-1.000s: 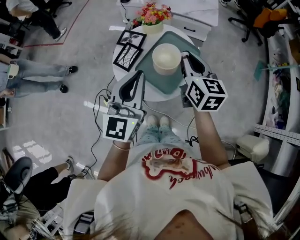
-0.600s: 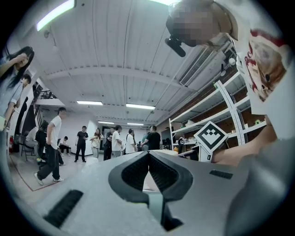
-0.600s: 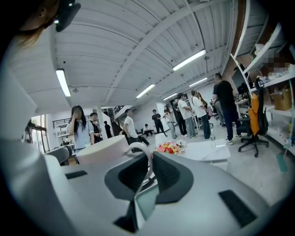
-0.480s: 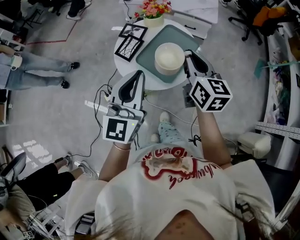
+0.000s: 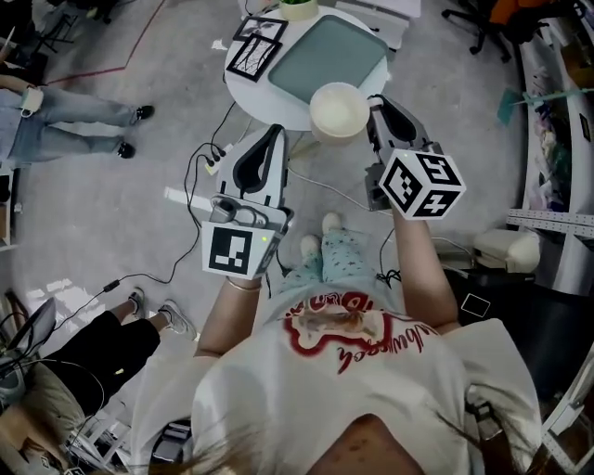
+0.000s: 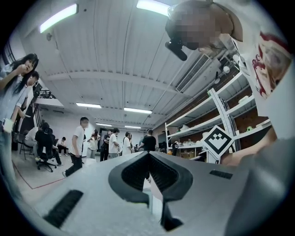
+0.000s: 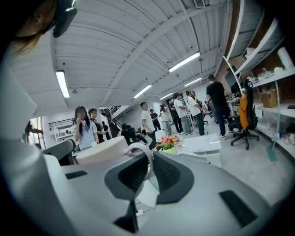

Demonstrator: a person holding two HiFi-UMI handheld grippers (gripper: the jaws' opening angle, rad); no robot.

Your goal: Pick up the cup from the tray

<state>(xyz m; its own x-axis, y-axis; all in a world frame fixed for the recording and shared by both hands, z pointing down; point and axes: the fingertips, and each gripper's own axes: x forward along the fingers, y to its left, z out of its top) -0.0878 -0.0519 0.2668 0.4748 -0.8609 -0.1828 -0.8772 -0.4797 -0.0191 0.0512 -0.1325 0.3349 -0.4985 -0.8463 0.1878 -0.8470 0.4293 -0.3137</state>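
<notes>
A cream cup (image 5: 339,111) hangs in the air off the near edge of the round white table (image 5: 278,104). My right gripper (image 5: 373,109) is shut on the cup's handle. In the right gripper view the white handle (image 7: 140,151) sits pinched between the dark jaws, and the cup body (image 7: 102,150) lies to their left. The green tray (image 5: 329,51) lies on the table with nothing on it. My left gripper (image 5: 272,137) is held left of the cup and apart from it. Its jaws meet at the tips, with nothing between them.
Two black picture frames (image 5: 255,51) lie at the table's left side, and a flower pot (image 5: 297,7) stands at its far edge. Cables (image 5: 209,158) run over the floor below the table. People stand at the left; shelving (image 5: 557,139) lines the right.
The cup has left the tray and come back toward me in the right gripper. Both grippers and I have drawn away from the table.
</notes>
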